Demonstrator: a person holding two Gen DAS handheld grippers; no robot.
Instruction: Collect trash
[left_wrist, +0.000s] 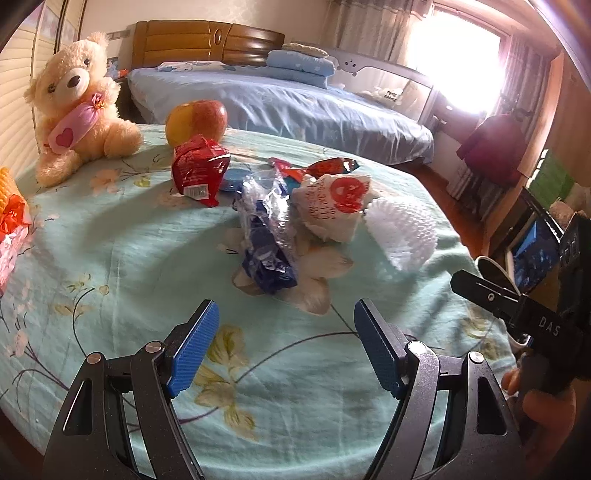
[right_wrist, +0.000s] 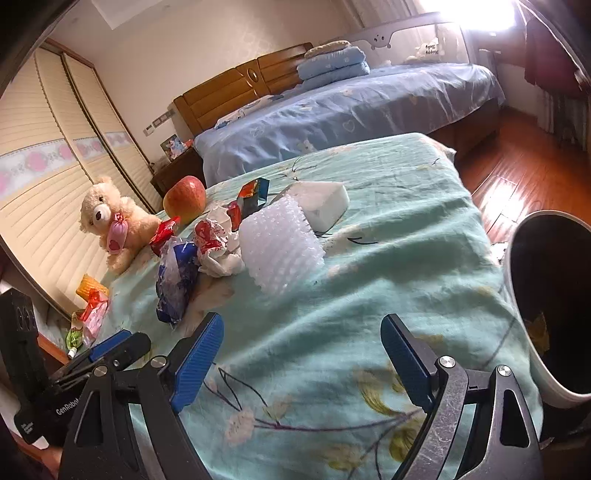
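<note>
Trash: blue wrapper (left_wrist: 266, 243) light, crinkly, slippery; pinch bunched middle. Left gripper (left_wrist: 284, 343), right gripper (right_wrist: 301, 360) both wide apart, empty.

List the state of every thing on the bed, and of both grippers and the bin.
Left gripper: open, empty.
Right gripper: open, empty.
Bin: upright, open-topped, at the bed's edge.
Apple: whole, untouched.
Teddy: sitting upright.
Red packet: crumpled, lying on the bed.
Blue wrapper: crumpled, lying flat.
White bag: scrunched.
Bubble wrap: rolled, lying loose.
Foam block: lying flat.
</note>
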